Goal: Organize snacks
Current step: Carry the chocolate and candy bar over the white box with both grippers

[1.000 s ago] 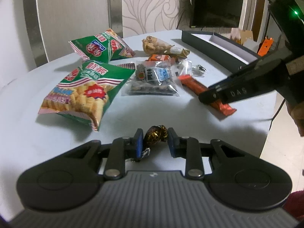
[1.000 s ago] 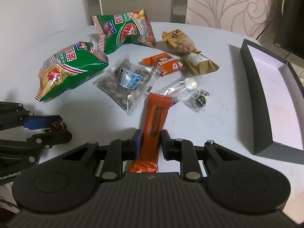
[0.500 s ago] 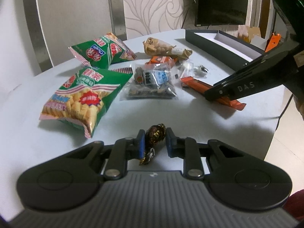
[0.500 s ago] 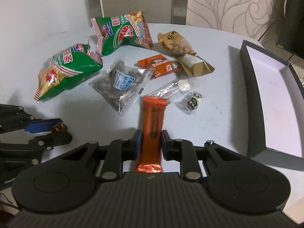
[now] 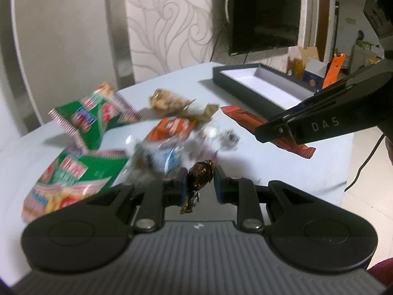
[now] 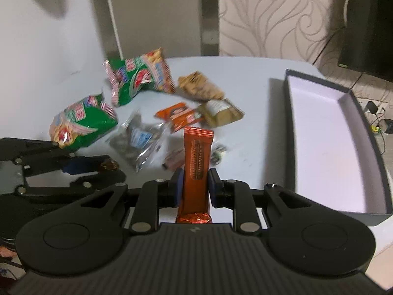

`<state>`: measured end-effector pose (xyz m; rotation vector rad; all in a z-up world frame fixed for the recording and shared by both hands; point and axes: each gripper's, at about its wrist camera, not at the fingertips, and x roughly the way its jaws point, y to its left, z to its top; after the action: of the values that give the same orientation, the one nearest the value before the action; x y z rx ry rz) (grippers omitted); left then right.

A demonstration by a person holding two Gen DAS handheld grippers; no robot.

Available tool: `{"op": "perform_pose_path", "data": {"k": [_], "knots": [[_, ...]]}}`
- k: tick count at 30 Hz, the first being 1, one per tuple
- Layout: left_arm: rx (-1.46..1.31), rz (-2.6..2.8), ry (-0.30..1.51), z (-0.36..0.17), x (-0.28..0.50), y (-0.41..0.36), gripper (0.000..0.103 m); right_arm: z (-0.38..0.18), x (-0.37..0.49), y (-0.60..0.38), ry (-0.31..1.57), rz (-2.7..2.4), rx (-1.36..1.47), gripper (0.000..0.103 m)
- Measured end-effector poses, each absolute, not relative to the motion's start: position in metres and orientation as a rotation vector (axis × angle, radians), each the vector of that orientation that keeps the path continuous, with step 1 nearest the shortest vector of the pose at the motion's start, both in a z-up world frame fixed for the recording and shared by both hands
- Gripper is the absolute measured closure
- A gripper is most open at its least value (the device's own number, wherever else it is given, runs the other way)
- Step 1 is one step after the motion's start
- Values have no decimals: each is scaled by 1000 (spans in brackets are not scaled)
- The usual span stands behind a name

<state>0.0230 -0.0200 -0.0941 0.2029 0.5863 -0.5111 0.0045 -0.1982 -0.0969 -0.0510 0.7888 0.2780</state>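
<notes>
The foil-wrapped chocolate candy [image 5: 200, 175] sits pinched between the pads of the left tool [image 5: 201, 180], whose jaws are closed tight on it; a second ago they stood wider around it on the counter [image 5: 282, 169], and now the candy hangs clear of the surface, its twisted wrapper tail drooping below the pads. The wrapper is dark brown with gold glints and is crumpled.

The orange snack bar [image 6: 196, 172] is clamped across its width in the right tool [image 6: 195, 186], jaws closed on it as before. Earlier it lay flat on the counter; now its far end tips up off the surface, pointing ahead of the tool, with the crimped near end tucked back toward the tool body. A dark ribbed stripe runs down its face.

Ahead of both tools and lower than before lie the remaining snacks, blurred: two green chip bags [image 6: 137, 76], a clear bag of seeds [image 6: 140, 142], a small orange packet [image 6: 180, 115], a tan packet [image 6: 221, 113] and a bag of tan puffs [image 6: 199, 87]. To the right of the right tool lies the open dark box [image 6: 368, 132] with a white inside, now closer to that tool.
</notes>
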Motion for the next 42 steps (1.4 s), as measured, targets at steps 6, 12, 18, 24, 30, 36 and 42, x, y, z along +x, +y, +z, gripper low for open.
{"op": "perform_pose_path", "data": {"k": [6, 12, 18, 24, 30, 36, 42], "knots": [[211, -560, 553, -86, 42, -51, 77, -80, 7, -225, 744, 240, -31, 78], [197, -607, 519, -77, 69, -92, 77, -73, 14, -266, 723, 176, -12, 78], [189, -654, 485, -71, 95, -145, 77, -73, 22, -315, 720, 108, -3, 78], [186, -678, 496, -80, 122, -199, 77, -85, 35, -359, 753, 73, -2, 78], [201, -680, 520, -98, 139, -235, 77, -105, 51, -387, 799, 75, 0, 77], [198, -647, 552, -114, 156, -249, 77, -120, 67, -396, 828, 101, -39, 77], [182, -643, 571, -121, 165, -254, 75, -135, 79, -403, 865, 109, -58, 77]]}}
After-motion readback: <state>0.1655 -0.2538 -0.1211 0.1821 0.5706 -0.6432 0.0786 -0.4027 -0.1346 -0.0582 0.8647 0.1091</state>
